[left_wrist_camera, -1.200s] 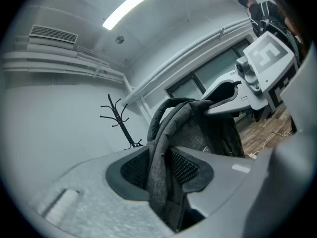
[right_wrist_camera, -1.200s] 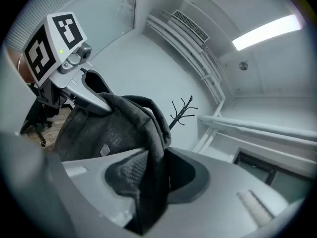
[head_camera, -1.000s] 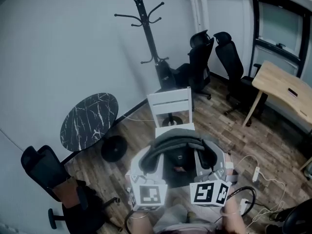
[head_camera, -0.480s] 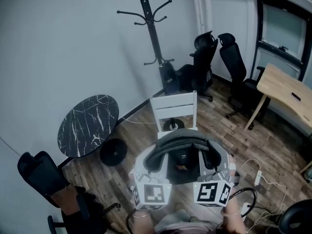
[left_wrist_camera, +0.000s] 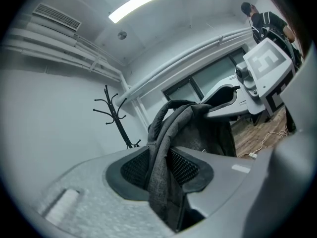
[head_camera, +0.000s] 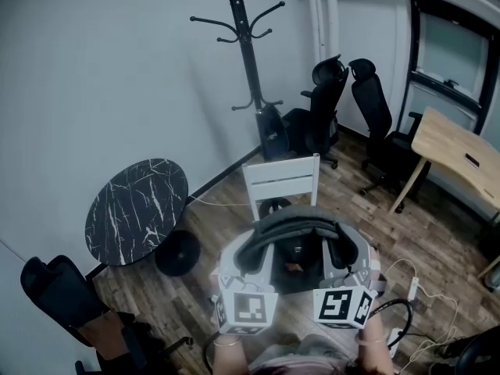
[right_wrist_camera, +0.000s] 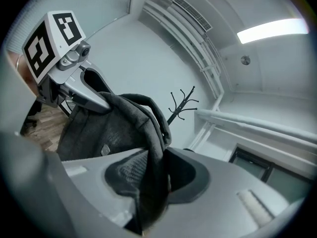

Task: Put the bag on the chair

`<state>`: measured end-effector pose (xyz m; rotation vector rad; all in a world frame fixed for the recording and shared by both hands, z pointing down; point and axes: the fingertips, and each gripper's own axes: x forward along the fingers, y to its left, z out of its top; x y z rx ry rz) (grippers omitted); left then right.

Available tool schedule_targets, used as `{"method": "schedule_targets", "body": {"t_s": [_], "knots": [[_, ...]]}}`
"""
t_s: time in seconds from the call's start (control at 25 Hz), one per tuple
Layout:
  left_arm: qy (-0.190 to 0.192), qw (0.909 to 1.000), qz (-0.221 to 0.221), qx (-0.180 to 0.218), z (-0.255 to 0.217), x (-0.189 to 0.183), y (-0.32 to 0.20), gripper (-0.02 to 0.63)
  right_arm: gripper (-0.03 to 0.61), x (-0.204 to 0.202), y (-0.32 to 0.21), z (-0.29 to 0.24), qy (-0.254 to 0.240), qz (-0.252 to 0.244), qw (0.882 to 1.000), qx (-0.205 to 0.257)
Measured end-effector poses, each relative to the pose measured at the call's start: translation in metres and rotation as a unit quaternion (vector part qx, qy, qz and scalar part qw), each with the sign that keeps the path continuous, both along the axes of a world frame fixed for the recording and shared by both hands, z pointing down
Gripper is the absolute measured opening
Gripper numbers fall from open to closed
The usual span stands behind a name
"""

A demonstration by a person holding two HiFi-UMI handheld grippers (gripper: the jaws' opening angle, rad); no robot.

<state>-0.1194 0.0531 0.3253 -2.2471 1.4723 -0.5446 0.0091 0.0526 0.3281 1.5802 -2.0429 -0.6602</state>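
Note:
A dark grey backpack (head_camera: 295, 250) hangs between my two grippers in the head view, low and centre. My left gripper (head_camera: 251, 258) is shut on one grey shoulder strap (left_wrist_camera: 163, 167), which runs down between its dark pads. My right gripper (head_camera: 336, 255) is shut on the other strap (right_wrist_camera: 151, 182). The bag's body (right_wrist_camera: 99, 133) hangs beyond the jaws with its top handle arched above. A white slatted chair (head_camera: 281, 180) stands just beyond the bag, its seat mostly hidden behind it.
A round black marble table (head_camera: 139, 209) stands at the left. A black coat stand (head_camera: 248, 53) rises by the far wall. Black office chairs (head_camera: 344, 104) sit at the back, another (head_camera: 58, 303) at lower left. A wooden desk (head_camera: 461, 151) is at the right; cables (head_camera: 414, 287) lie on the floor.
The white chair, the coat stand and the round table have slid a little downward and sideways in the head view. Both grippers keep their hold on the straps.

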Motion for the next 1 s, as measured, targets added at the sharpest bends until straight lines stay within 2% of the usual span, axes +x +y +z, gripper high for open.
{"method": "schedule_targets", "body": {"t_s": [0.2, 0.44, 1.0], "knots": [[0.007, 0.9999, 0.007, -0.008, 0.000, -0.007, -0.015, 0.132, 0.109, -0.007, -0.015, 0.001, 0.006, 0.009, 1.000, -0.004], [0.008, 0.9999, 0.014, 0.002, 0.004, -0.015, -0.034, 0.130, 0.109, -0.016, -0.034, 0.008, 0.008, 0.014, 1.000, -0.010], [0.012, 0.9996, 0.010, -0.025, 0.026, -0.017, -0.098, 0.129, 0.109, -0.016, -0.095, 0.021, 0.010, 0.015, 1.000, -0.023]]}}
